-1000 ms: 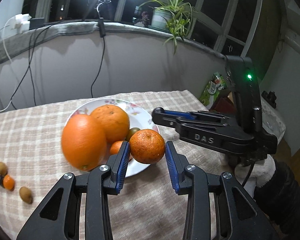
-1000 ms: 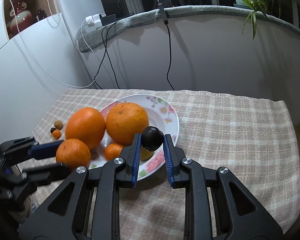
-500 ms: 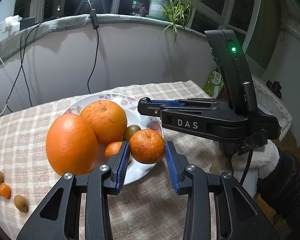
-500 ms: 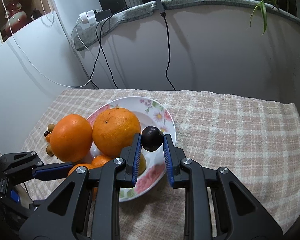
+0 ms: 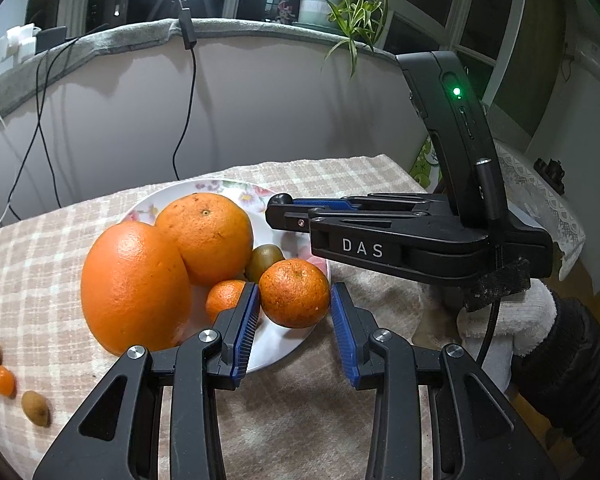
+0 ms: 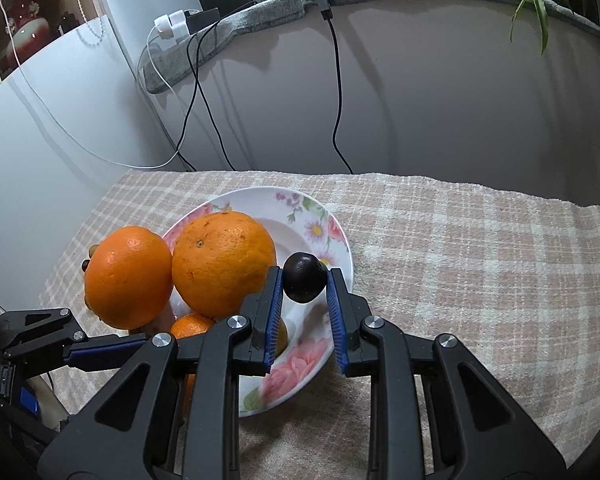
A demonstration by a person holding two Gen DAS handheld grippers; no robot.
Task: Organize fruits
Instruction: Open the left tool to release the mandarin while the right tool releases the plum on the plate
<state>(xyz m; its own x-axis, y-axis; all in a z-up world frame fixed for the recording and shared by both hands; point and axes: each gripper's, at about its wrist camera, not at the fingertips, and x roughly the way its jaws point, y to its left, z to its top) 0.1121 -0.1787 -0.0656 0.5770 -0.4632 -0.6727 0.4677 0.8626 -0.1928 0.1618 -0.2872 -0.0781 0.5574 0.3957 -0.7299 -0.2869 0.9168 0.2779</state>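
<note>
From the left wrist view, we have the left hand-held gripper [image 5: 295, 310] clamped on a small mandarin [image 5: 294, 293], held at the near rim of the flowered plate [image 5: 236, 190]. The plate is crowded: two big oranges [image 5: 134, 284] lean on each other at its left side, with a small orange fruit [image 5: 224, 304] and a greenish fruit [image 5: 265, 258] tucked between them and the mandarin. The nearer big orange seems to overhang the rim, so if we set the mandarin down against it, a nudge could roll it onto the checked cloth [image 5: 40, 248] of the counter. The other tool crosses just above the plate on the right, so the two tools could knock together as we let go. A few small fruits [image 5: 4, 380] lie well apart on the cloth at far left, not yet gathered.

From the right wrist view, the right hand-held gripper [image 6: 303, 292] is closed on a small dark fruit [image 6: 304, 282], pinched only at its tips above the right part of the plate [image 6: 260, 196]. The fruit is round and smooth, so we judge it may squirt out if we tilt or squeeze harder. Released from this height, it could bounce off the plate's sloped rim and run across the cloth [image 6: 480, 248]. The nearest big orange [image 6: 224, 262] sits just beside the left finger, so a sideways drift could shove it into its neighbour [image 6: 128, 276].
</note>
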